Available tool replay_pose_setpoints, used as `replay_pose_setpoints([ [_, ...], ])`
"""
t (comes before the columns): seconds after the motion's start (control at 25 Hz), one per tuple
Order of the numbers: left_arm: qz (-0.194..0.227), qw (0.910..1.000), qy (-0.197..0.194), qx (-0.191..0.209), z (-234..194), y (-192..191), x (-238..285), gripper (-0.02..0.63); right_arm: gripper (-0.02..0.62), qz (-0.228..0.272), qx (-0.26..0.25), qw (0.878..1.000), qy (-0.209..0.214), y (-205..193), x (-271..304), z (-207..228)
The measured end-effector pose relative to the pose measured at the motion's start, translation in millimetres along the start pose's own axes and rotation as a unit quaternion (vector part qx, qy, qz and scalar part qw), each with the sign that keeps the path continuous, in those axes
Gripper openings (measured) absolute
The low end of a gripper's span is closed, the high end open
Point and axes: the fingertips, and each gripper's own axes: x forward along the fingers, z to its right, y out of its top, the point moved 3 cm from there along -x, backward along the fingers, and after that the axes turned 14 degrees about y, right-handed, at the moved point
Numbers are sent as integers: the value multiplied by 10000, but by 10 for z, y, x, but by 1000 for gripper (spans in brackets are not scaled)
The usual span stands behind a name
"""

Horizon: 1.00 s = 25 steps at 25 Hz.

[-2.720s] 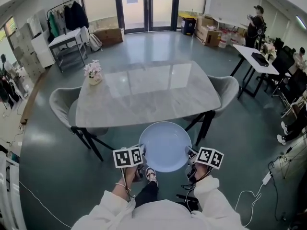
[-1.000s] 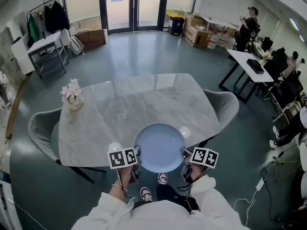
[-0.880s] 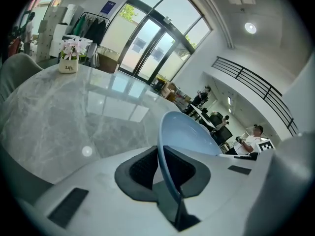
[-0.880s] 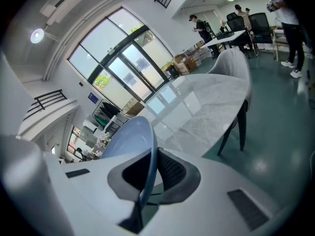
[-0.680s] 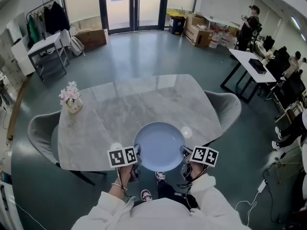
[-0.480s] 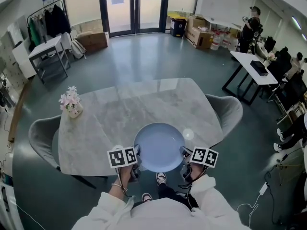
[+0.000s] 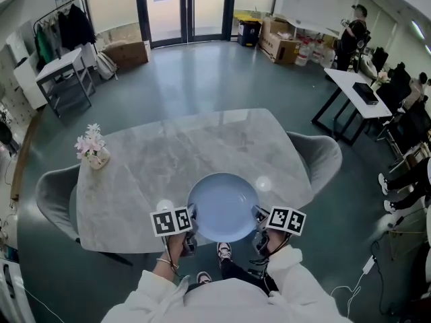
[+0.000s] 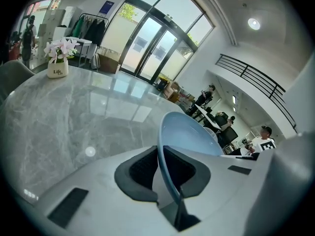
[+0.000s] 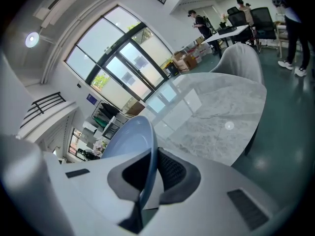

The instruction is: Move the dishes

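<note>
A pale blue round plate hangs level over the near edge of the grey marble table. My left gripper is shut on the plate's left rim and my right gripper is shut on its right rim. In the left gripper view the plate runs edge-on between the black pads. The right gripper view shows the plate clamped the same way between its pads.
A small vase of pink flowers stands at the table's far left corner. Grey chairs sit at the left end and right end. Another table, boxes and people are at the right of the room.
The view has moved in on the table: the plate was held short of the table's near edge and now hangs over the tabletop. Both grippers keep their hold.
</note>
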Motion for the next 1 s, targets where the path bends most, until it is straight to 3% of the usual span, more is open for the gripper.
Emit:
replay_pose_setpoints([
  [0.56, -305, 9995, 52, -76, 206, -47, 502, 34, 71, -174, 201, 9993, -252, 231, 86, 432],
  [1.0, -431, 9986, 301, -23, 338, 426, 1118, 34, 71, -390, 323, 9986, -163, 816, 626, 754],
])
